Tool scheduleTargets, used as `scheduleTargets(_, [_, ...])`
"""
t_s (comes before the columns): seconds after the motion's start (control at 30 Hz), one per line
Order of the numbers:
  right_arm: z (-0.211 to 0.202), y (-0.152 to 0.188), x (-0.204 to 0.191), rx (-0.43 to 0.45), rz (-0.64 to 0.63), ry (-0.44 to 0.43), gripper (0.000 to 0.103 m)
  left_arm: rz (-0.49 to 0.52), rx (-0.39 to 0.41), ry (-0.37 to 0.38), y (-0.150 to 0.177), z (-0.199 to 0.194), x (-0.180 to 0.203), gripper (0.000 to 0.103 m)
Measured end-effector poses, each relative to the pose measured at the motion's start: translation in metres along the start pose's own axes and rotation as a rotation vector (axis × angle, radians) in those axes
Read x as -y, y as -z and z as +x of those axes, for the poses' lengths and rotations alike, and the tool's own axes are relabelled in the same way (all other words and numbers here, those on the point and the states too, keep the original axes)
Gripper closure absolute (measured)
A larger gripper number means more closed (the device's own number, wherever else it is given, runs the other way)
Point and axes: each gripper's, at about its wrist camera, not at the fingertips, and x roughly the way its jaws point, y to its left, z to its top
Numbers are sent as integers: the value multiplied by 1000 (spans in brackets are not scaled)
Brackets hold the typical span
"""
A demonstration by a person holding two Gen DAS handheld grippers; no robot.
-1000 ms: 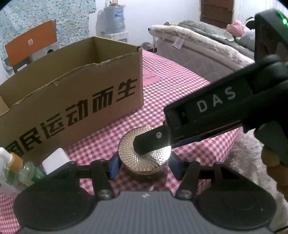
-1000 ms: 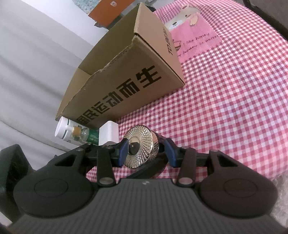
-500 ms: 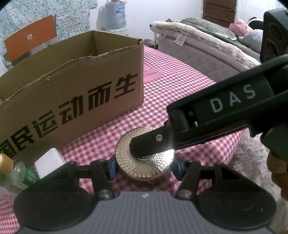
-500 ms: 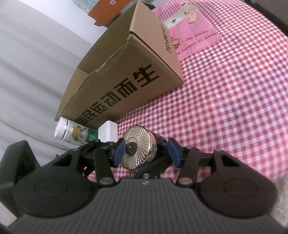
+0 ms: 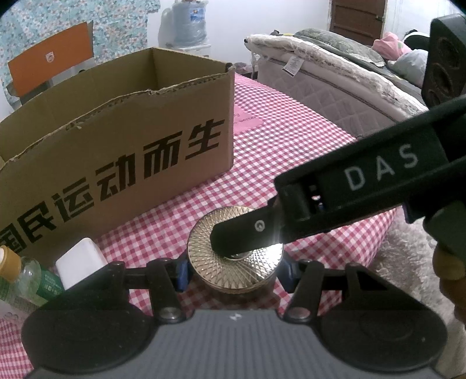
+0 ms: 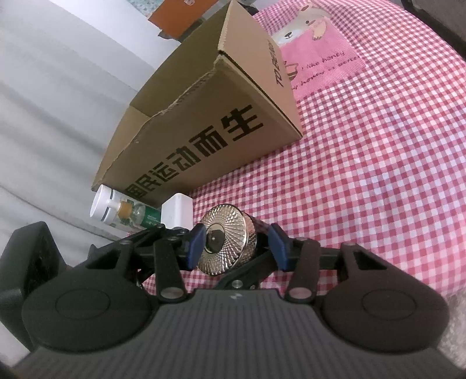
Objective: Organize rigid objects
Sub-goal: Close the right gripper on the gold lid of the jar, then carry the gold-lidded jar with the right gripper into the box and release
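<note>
Gripping a squat jar point(image 5: 230, 287) from both sides, the left gripper point(image 5: 233, 274) angles steeply down at the table, its blue pads point(image 5: 182, 274) pinching the jar's body just under the gold faceted lid point(image 5: 201, 256). The right gripper point(image 6: 237, 247) reaches in from the right, less steeply. One of its black fingers point(image 5: 244, 233) lies flat across the lid and the other sits at the jar's base, so the jar is between them top to bottom. Its jaws have just been closing on it. Whether the lower pad actually presses cannot be told. Part of a person's hand point(image 5: 448, 277) shows at the far right edge behind it.

The work surface is a table under a red-and-white checked cloth point(image 5: 291, 140). At the left, a small clear bottle point(image 5: 17, 280) lies beside a white block point(image 5: 78, 259), both close against an open cardboard box point(image 5: 116, 140) printed with black characters. The jar is near the front of that box. A pink printed mat point(image 6: 320, 58) lies just past the box's far end. Behind, from left to right, stand an orange-backed chair point(image 5: 49, 67), a water jug point(image 5: 189, 20) and a quilted bed point(image 5: 335, 73).

The jar is short and wide. Its axis runs from lid to base, roughly upright, with the lid facing up toward the left camera. Whether its base touches the cloth is hidden.
</note>
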Motion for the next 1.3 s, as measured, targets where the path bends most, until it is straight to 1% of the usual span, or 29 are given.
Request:
scheduleTargets(0.53, [-9,5,-10,4,-16,10,57,2,12,-9,3,-11,5,46])
scheduleTargets(0.7, [-16,7,-20,19,-36,12,57,1,35,-15,4,-25,6,46])
scheduleTargets(0.87, [-26,6,-36,45,-71,-1,57,-2,70,-37,1,-44,6,46])
scheduleTargets(1.1, [-46,-3,-66,92,-145,-45,57,5,140,-94,-15,-81,4,46])
scheduleTargets(1.2, [-55,-15,-82,108,-184,-70,57,5,168,-117,-29,-99,0,46])
scheduleTargets(1.3, [-63,-32,-99,114,-222,-86,57,-9,187,-121,-47,-112,-9,46])
